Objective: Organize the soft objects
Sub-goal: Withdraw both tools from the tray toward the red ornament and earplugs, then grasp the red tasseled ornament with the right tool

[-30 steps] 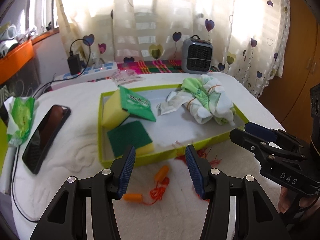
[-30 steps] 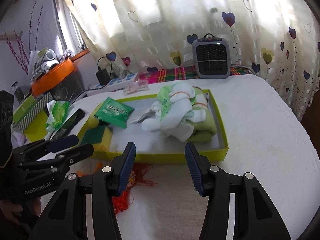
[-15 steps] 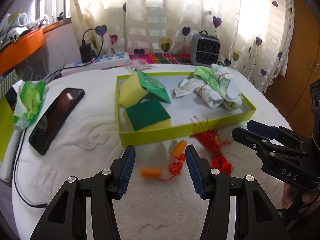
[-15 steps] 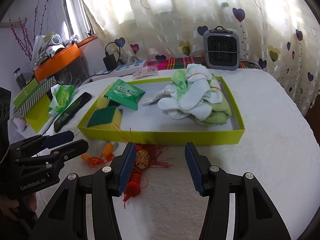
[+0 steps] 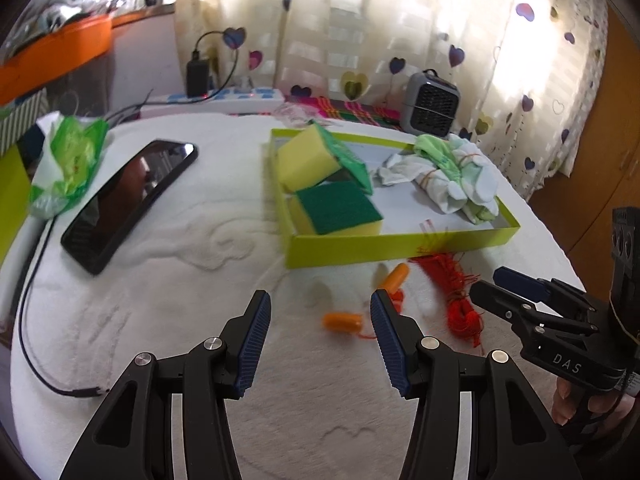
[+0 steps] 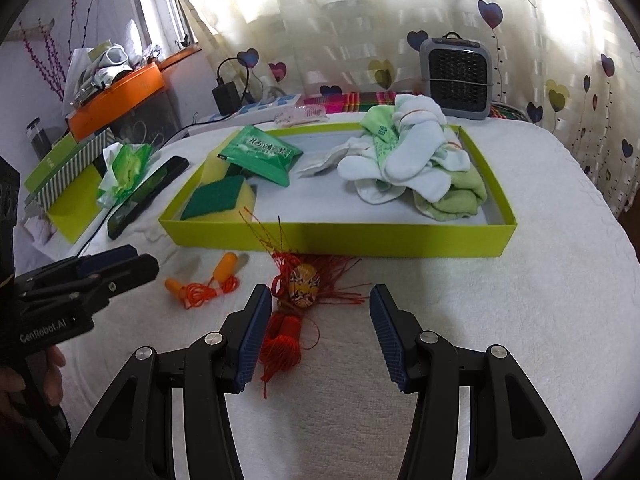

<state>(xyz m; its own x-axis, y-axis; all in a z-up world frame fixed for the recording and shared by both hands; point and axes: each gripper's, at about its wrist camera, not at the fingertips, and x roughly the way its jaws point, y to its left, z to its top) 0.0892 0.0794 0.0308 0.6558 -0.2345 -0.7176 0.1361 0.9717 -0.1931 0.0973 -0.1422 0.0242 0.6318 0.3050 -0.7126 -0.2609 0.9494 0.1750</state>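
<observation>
Both hand-held grippers lower, open, empty.

place: home, bedroom-like | cues: heart-print curtains (image 6: 360, 20); small heater (image 6: 456, 76); white quilted cover (image 6: 540, 280)
</observation>
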